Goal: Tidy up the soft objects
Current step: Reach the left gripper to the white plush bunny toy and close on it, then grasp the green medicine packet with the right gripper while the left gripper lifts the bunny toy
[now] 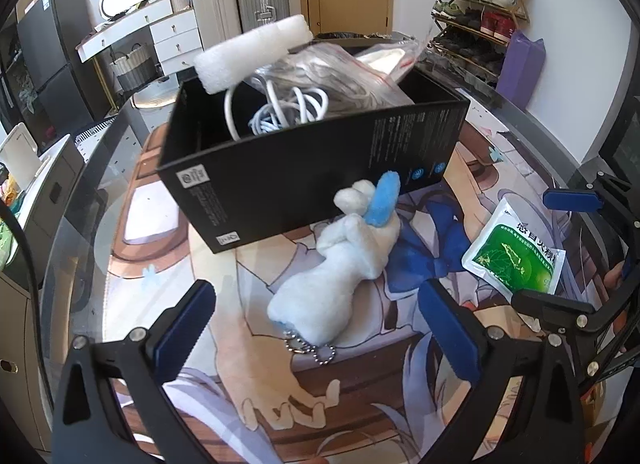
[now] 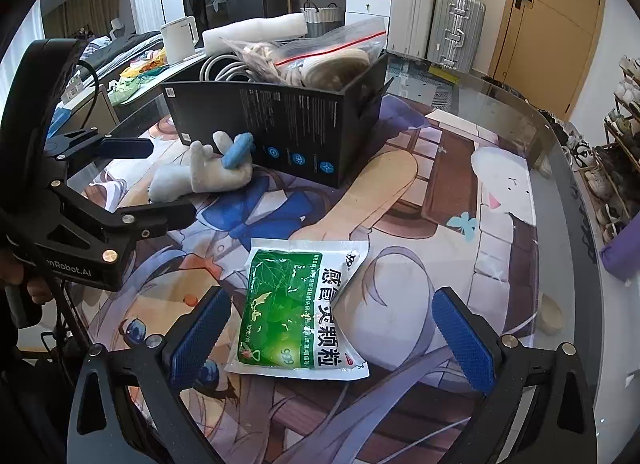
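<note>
Left gripper (image 1: 316, 328) spread wide, empty, straddling plush toy (image 1: 340, 276) mid-desk, against black box (image 1: 304, 160) near wall. Right gripper (image 2: 332, 336) spread wide, empty, over green sachet (image 2: 300, 308) flat on printed mat (image 2: 500, 232). Open mat toward right desk edge.

The black box (image 1: 304, 168) blocks the far middle of the bench (image 2: 560, 168), and its open top is crowded with a foam block (image 1: 252, 54), coiled cable (image 1: 280, 110) and plastic bags (image 1: 340, 72). Against the box's near wall lies a plush toy (image 1: 340, 264); the near side of the toy is clear. Right of the box the bench is open, apart from a green sachet (image 2: 300, 308) lying nearer.
</note>
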The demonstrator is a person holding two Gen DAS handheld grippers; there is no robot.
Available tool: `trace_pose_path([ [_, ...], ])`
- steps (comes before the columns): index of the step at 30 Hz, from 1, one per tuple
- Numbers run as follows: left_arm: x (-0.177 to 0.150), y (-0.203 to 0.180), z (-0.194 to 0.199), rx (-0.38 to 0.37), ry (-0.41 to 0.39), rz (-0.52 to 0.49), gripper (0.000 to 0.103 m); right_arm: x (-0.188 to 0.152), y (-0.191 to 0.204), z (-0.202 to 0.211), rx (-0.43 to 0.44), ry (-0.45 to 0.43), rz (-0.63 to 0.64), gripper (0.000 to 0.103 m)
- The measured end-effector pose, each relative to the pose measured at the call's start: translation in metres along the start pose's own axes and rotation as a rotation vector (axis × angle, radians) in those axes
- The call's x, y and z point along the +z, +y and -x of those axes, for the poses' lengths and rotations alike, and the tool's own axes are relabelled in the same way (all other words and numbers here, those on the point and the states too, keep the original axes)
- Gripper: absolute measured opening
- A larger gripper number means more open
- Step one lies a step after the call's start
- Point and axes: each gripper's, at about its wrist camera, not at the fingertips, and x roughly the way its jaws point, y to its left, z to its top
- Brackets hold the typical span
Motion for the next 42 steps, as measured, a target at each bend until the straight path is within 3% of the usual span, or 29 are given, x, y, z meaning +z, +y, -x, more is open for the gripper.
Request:
trace_pose_path([
  [13, -0.003, -0.004, -0.008, -0.034, 0.011, -0.009, 0.081, -0.002, -0.002, -0.006, 0.007, 0.017, -0.007, 0.102],
  [23, -0.007, 0.002, 0.001, -0.059, -0.016, -0.009, 0.039, -0.004, 0.001, -0.010, 0.027, 0.031, -0.001, 0.102],
  [42, -0.012, -0.009, 0.021, -0.098, -0.062, -0.004, 0.036, -0.006, 0.002, -0.010, 0.032, 0.013, -0.005, 0.102],
])
